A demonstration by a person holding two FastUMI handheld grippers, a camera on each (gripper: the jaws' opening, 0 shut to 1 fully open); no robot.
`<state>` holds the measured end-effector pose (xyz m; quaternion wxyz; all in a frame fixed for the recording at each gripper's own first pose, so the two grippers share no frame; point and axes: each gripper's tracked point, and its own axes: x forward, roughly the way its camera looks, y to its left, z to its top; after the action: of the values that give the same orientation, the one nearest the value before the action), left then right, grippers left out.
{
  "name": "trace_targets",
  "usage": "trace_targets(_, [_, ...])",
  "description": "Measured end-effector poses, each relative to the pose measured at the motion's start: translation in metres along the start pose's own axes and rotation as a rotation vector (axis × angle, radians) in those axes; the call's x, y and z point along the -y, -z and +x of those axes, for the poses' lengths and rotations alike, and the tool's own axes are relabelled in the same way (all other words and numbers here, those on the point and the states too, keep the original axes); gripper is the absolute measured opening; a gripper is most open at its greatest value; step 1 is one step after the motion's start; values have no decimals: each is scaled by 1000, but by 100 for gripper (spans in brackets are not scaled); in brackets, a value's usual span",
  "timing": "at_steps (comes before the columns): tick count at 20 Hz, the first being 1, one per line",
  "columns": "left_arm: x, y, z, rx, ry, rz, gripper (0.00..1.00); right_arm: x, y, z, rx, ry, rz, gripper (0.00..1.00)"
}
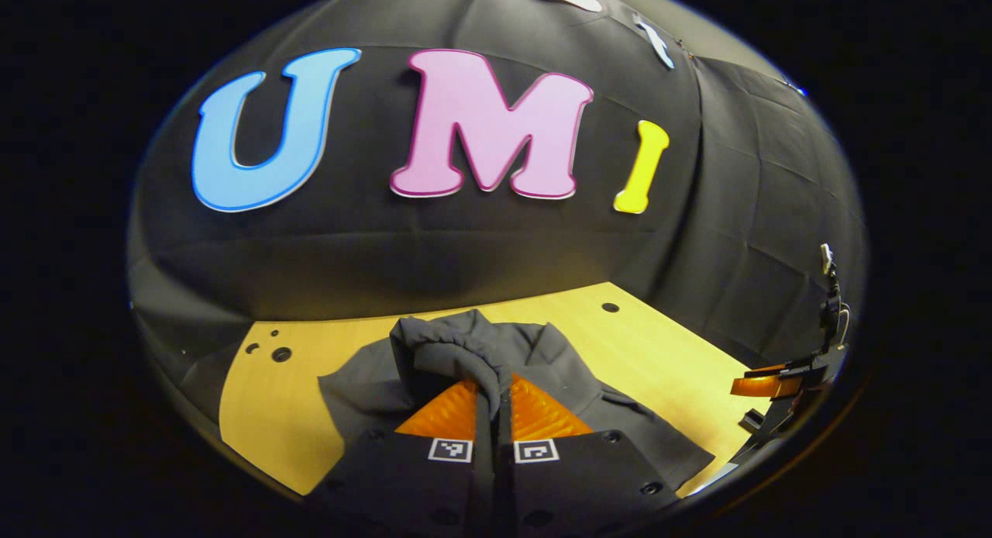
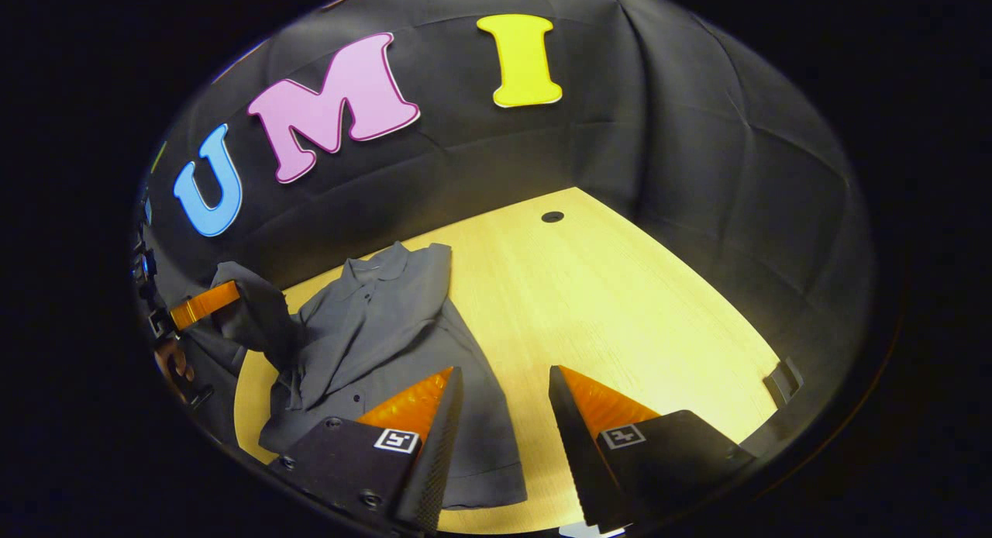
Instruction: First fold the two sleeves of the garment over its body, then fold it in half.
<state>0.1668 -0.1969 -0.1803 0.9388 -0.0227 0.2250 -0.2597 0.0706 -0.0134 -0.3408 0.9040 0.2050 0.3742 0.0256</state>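
While we looked at the two views, we wrote these lines:

Garment: the dark grey collared shirt of soft cloth (image 2: 372,329) lay on the pale yellow wooden table (image 2: 620,313), toward its left side in the right gripper view, collar pointing to the back wall.

Right sleeve: it seemed already laid across the body of the shirt (image 2: 422,290), so we judged the first sleeve as done.

Left gripper: the left gripper (image 1: 494,398) had its orange fingers pressed together on the grey cuffed sleeve (image 1: 449,352), which it held raised above the shirt.

Right gripper: the right gripper (image 2: 504,398) hung over the lower part of the shirt with its fingers spread and nothing between them.

Step in hand: we judged it as folding the second sleeve over the body.

How to do it well: we would carry the sleeve across the chest, keep it low and flat, and release only when the cuff rests on the body without a bunch.

Risk: the lifted cloth could drag the shoulder and disturb the other sleeve.

Around: round holes (image 1: 280,354) sat in the table, well apart from the shirt; nothing stood in the way.
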Motion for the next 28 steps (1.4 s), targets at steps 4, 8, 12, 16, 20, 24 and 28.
trace_targets(4, [40, 18, 22, -44, 63, 61, 6, 20, 2, 3, -8, 12, 19, 70])
trace_targets(8, [74, 46, 46, -108, 111, 103, 6, 35, 6, 10, -30, 17, 36, 70])
trace_targets(12, [95, 84, 65, -186, 145, 136, 5, 45, 16, 15, -59, 15, 39, 70])
trace_targets(16, [108, 120, 77, -263, 160, 139, 5, 49, 23, 20, -86, 9, 36, 70])
trace_targets(20, [114, 147, 85, -331, 176, 122, 7, 50, 28, 26, -113, -4, 25, 70])
trace_targets(24, [122, 160, 91, -369, 209, 100, 12, 46, 28, 29, -122, -15, 13, 70])
trace_targets(28, [132, 169, 87, -400, 262, 46, 27, 38, 29, 26, -125, -31, -2, 70])
